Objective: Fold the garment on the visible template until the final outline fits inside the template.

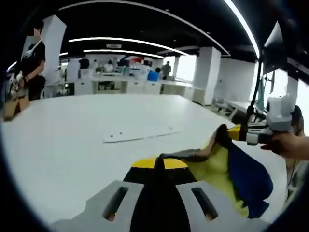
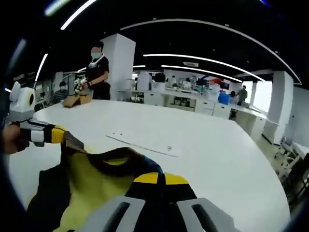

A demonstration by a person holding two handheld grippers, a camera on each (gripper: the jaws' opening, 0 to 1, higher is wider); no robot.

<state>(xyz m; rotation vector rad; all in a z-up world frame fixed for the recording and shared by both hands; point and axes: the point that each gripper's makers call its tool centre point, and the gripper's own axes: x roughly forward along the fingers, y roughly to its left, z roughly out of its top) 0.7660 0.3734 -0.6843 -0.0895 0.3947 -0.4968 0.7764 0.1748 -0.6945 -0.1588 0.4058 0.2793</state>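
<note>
Lower right, left gripper view: left gripper [image 1: 160, 163] clamped on the yellow-and-blue garment [image 1: 227, 179], lifted off the table [image 1: 72, 140].
Mid-frame: flat white template [image 1: 141, 134].
Right edge: a hand [image 1: 286, 145] gripping the other tool.
Right gripper view: right gripper [image 2: 161, 179] pinching the collar.

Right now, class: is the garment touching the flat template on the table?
Apart. Left gripper view shows bare table between the template and the lifted garment.
</note>
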